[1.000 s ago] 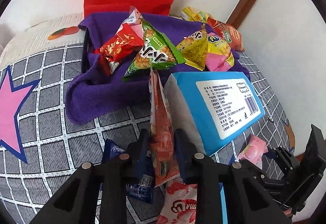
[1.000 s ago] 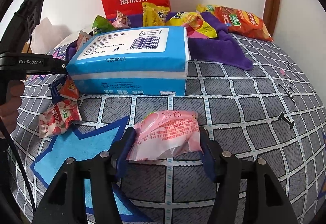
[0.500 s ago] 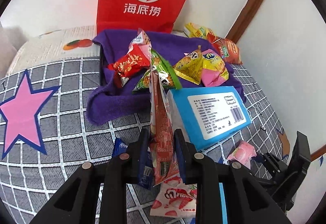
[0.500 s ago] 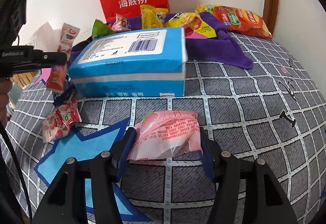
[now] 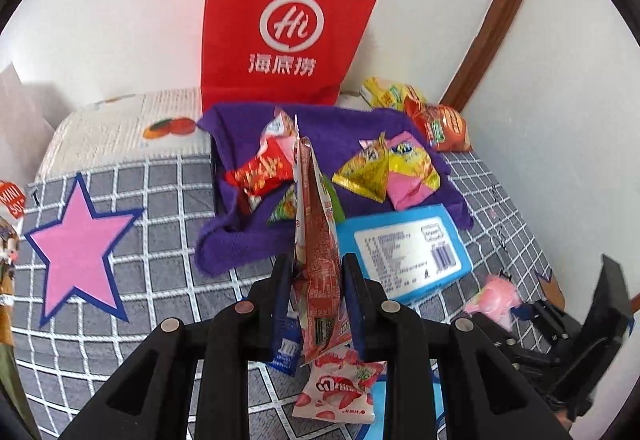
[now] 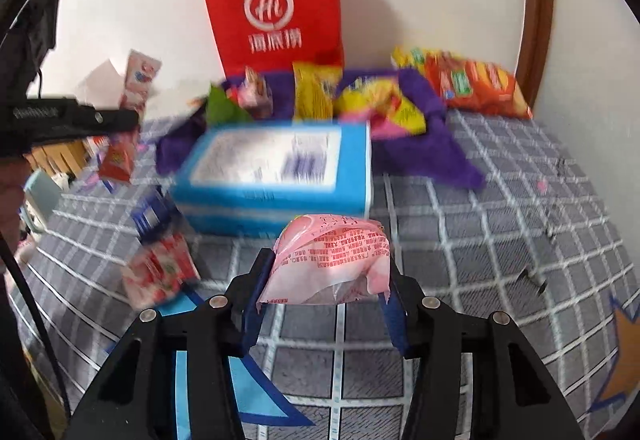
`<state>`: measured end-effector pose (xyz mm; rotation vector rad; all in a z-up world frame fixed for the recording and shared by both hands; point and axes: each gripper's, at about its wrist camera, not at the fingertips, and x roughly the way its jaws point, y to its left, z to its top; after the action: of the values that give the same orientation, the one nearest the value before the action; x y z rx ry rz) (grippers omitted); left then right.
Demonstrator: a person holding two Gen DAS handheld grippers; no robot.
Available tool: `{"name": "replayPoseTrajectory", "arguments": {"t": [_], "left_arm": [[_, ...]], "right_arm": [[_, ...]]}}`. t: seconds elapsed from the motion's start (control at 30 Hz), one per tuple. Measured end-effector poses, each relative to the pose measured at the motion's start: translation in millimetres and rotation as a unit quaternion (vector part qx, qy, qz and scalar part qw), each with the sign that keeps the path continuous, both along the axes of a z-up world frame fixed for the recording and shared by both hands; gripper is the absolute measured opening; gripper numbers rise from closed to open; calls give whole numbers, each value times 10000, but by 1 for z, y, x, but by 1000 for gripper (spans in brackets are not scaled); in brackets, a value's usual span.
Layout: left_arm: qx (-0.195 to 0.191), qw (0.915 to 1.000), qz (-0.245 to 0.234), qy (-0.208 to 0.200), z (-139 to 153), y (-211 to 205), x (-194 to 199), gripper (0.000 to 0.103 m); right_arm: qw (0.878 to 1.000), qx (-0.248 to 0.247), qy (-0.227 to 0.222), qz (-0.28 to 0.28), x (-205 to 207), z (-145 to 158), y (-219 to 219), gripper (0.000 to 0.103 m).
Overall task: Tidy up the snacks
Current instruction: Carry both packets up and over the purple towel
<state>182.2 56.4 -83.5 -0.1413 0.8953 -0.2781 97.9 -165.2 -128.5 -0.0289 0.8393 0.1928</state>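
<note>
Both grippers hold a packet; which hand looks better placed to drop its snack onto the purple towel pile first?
Probably left. The left gripper grips the tall red packet with the purple towel just ahead. The right gripper, jaws closing on the pink packet, has the blue box between.

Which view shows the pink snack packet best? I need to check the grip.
The right wrist view: the pink snack packet fills the closing right gripper. The left wrist view shows it small at the right edge.
</note>
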Motion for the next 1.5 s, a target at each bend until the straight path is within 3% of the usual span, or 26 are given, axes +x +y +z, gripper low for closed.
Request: {"name": "replayPoseTrajectory", "arguments": {"t": [0.43, 0.67, 1.1, 1.37, 1.5], "left_arm": [[-22, 9996, 215, -174, 42, -1, 46, 24], [86, 9989, 417, -212, 53, -3, 81, 24], [-144, 9983, 570, -37, 43, -13, 137, 24], [-6, 9973, 680, 264, 11, -11, 160, 24], [-114, 9970, 639, 428, 3, -7, 165, 24]], "right_arm": [[9984, -18, -470, -318, 90, 94, -10, 50], [9985, 163, -397, -340, 151, 115, -8, 50], [9983, 473, -234, -231, 224, 104, 6, 50], [9988, 387, 285, 16, 251, 66, -3, 50], [9970, 421, 640, 56, 257, 52, -8, 50]]}}
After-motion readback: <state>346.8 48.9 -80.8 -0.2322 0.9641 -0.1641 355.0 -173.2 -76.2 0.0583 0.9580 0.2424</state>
